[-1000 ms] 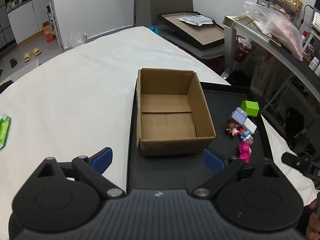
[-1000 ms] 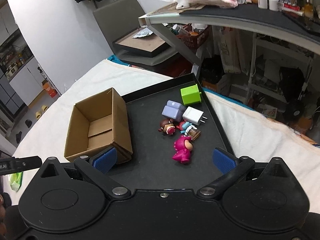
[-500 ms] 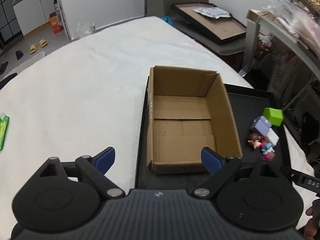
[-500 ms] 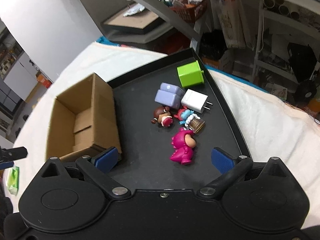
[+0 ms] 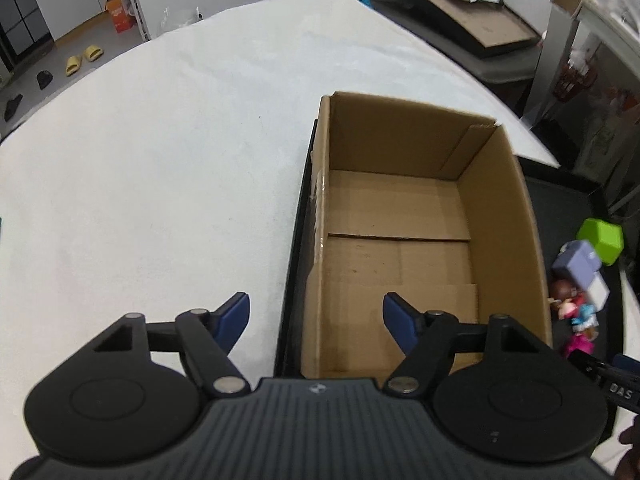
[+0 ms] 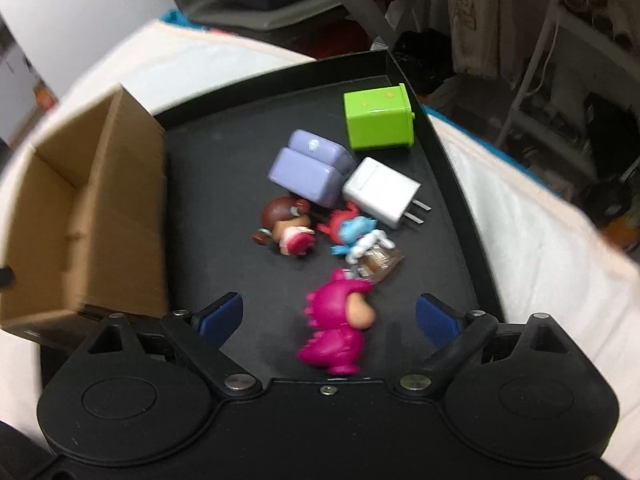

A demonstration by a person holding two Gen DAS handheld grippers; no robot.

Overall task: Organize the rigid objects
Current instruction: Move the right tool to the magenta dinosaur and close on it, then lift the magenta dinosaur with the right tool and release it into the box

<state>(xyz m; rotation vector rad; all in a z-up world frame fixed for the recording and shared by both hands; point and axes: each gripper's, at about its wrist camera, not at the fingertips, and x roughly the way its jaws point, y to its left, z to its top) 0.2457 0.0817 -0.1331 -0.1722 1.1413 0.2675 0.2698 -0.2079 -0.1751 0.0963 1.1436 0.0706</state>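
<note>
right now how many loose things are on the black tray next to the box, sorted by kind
Toy figures: 3, the pink figure, brown-haired figure and blue-and-red figure
Block-shaped items: 3, the green block, purple block and white plug adapter
Small clear piece: 1
Total: 7

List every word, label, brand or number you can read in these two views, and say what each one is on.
"DAS": white letters on the black part at the right edge of the left wrist view, cut off by the frame, so the word may be incomplete.

Small emblem on the left gripper's body: a mark, too small to read.

Orange carton on the far floor: print too small to read.

Cardboard box, green cube, white charger and pink figurine: no readable text.
</note>
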